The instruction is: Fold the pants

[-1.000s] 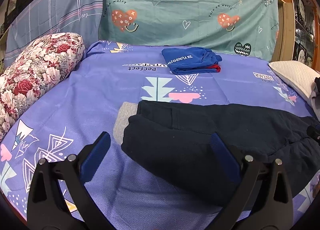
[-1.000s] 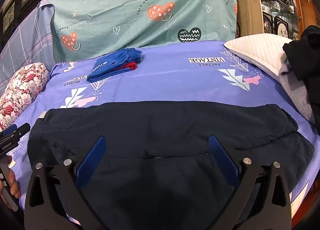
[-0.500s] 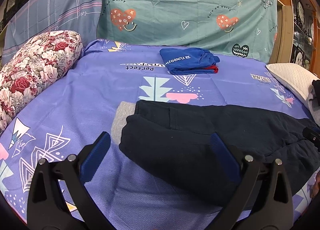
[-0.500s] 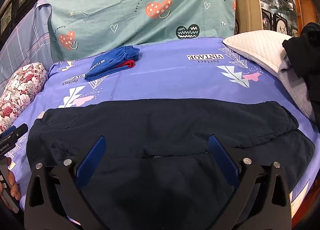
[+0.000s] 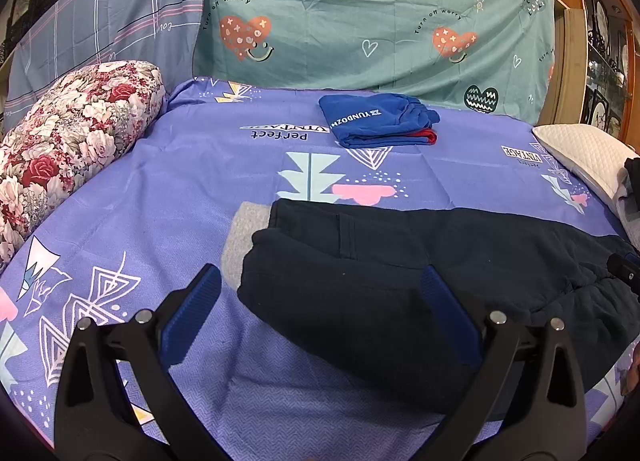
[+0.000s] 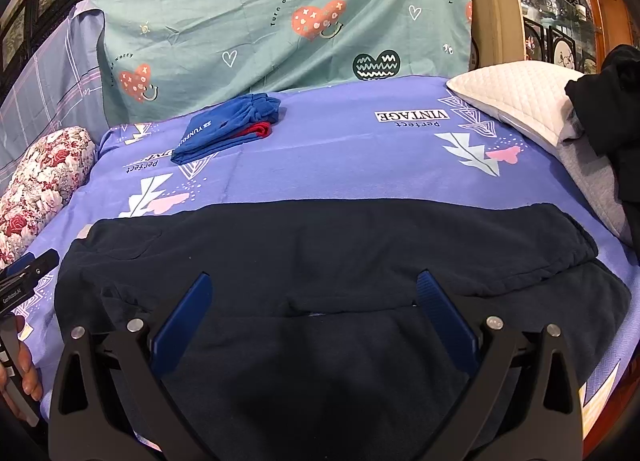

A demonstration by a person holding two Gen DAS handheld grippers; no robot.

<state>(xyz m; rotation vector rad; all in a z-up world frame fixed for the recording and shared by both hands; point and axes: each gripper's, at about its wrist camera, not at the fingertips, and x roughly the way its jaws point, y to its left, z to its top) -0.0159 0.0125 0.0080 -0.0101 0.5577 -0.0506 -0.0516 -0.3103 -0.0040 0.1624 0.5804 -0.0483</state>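
Observation:
Dark navy pants (image 5: 400, 261) lie flat across the purple bed sheet (image 5: 200, 189), stretched left to right, with one leg laid over the other; they also show in the right wrist view (image 6: 320, 253). My left gripper (image 5: 318, 285) is open and empty, above the pants' left end. My right gripper (image 6: 316, 293) is open and empty, above the middle of the pants near the front edge. The left gripper's tip (image 6: 28, 273) shows at the left edge of the right wrist view, and the right gripper's tip (image 5: 624, 271) at the right edge of the left wrist view.
A folded blue garment with red beneath (image 5: 380, 121) lies at the back of the bed. A floral bolster (image 5: 68, 137) is at the left. A white pillow (image 6: 516, 101) with dark clothing (image 6: 612, 109) on it is at the right. A teal sheet (image 5: 380, 21) hangs behind.
Both grippers have drifted slightly; the views shift a little. The pants have not moved and both grippers stay open.

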